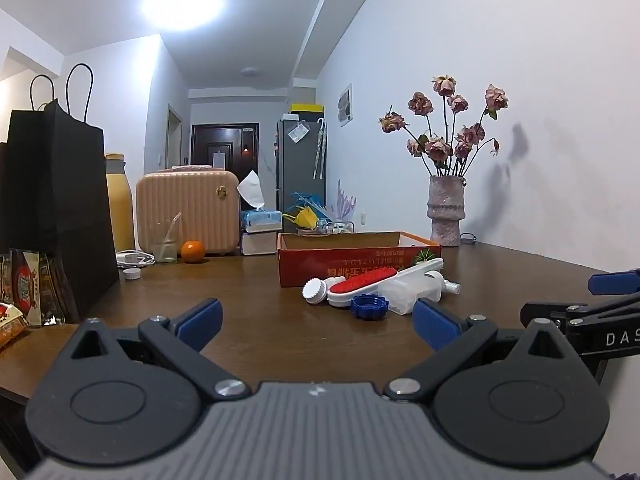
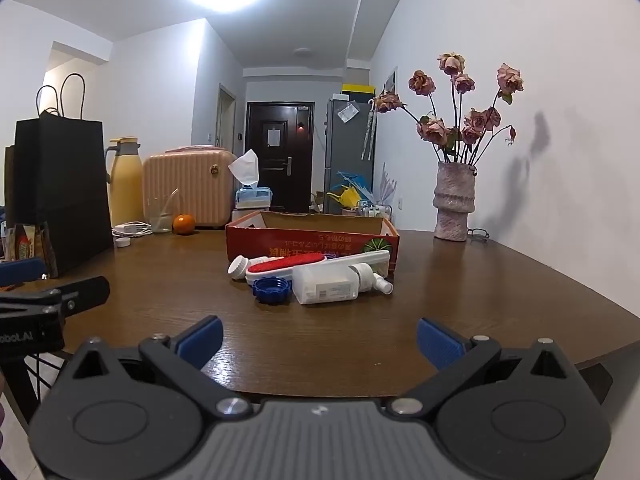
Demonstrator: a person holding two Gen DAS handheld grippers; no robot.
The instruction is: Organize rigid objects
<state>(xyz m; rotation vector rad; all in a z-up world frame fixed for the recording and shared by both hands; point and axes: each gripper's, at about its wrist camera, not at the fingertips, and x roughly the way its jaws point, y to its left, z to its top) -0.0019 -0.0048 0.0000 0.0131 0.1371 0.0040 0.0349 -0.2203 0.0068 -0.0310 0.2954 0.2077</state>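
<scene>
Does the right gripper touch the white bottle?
Apart. The right wrist view shows bare table between the open right gripper and the white bottle.

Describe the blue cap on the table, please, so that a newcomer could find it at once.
Start at the orange cardboard box in the middle of the brown table. A small cluster of plastic items lies against its near side. The blue cap sits nearest the camera, the only dark blue, round, ridged piece there.
</scene>
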